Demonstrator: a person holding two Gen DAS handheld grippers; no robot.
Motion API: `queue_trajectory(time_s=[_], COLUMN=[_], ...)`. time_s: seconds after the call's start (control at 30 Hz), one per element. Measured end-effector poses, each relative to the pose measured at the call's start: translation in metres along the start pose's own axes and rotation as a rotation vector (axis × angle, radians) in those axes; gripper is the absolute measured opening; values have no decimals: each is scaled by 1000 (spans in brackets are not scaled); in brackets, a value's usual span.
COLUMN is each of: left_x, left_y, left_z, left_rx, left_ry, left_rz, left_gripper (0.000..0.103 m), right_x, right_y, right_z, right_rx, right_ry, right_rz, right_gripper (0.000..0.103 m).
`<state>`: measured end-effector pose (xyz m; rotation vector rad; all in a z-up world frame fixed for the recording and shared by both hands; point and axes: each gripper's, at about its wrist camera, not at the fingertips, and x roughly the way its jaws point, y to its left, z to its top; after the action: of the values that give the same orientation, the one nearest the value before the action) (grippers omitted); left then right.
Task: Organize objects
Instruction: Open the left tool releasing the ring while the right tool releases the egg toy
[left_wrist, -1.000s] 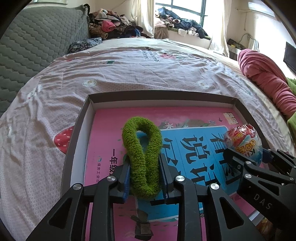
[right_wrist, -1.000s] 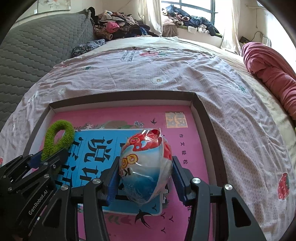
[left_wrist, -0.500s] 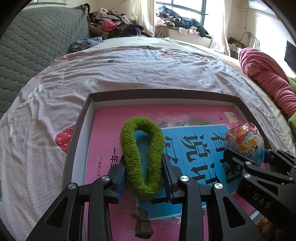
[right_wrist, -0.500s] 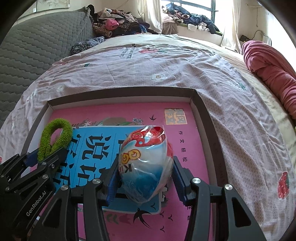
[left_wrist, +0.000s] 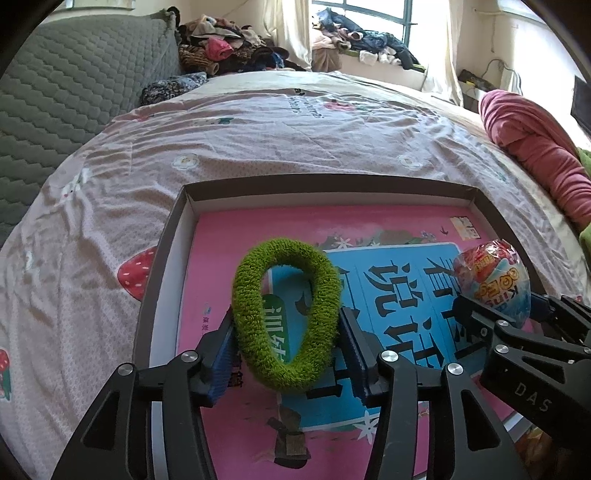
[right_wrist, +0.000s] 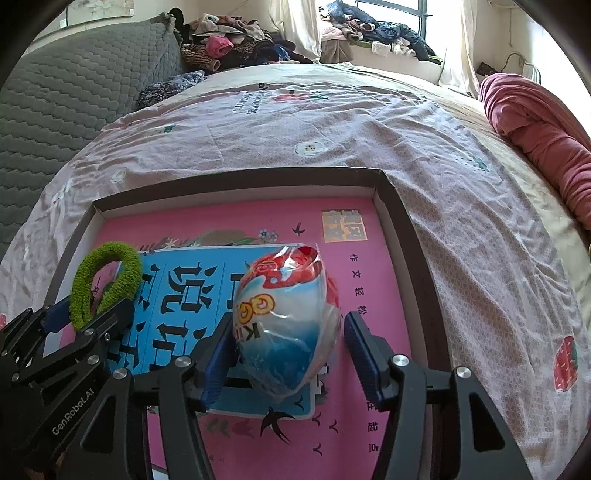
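Both claws have just been opening: left claw (left_wrist: 286, 347) loosens around green hair tie (left_wrist: 286, 314), right claw (right_wrist: 288, 354) around wrapped toy egg (right_wrist: 286, 325), both items delivered into box (left_wrist: 325, 184).

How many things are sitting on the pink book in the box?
2: a green fuzzy ring on the left and a wrapped toy egg on the right. More may hide below the tools.

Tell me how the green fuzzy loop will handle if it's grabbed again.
The green fuzzy loop is likely soft and floppy: its oval shape follows the left gripper jaws, which have just been opening. Probably light; the pile should resist slipping. Lying flat, it seems unlikely to roll.
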<state>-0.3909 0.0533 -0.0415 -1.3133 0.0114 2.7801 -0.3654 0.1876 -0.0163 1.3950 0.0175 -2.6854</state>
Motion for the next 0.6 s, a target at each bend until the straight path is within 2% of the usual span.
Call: queue_trajectory(time_s=[0.27,0.5,0.6], left_x=[-8,-10,-11], left_y=[0,1,0], left_z=[1,1,1], left_rx=[1,15,18], left_ry=[-16,-24,-22], left_rz=[5,18,20], left_gripper=[61,68,70], right_x=[-6,-10,-13], right_y=[-2,-1,0], right_z=[0,1,1], right_rx=[11,11,13], right_ry=[-13,-16,-22], right_rz=[7,16,16], right_gripper=[65,66,73])
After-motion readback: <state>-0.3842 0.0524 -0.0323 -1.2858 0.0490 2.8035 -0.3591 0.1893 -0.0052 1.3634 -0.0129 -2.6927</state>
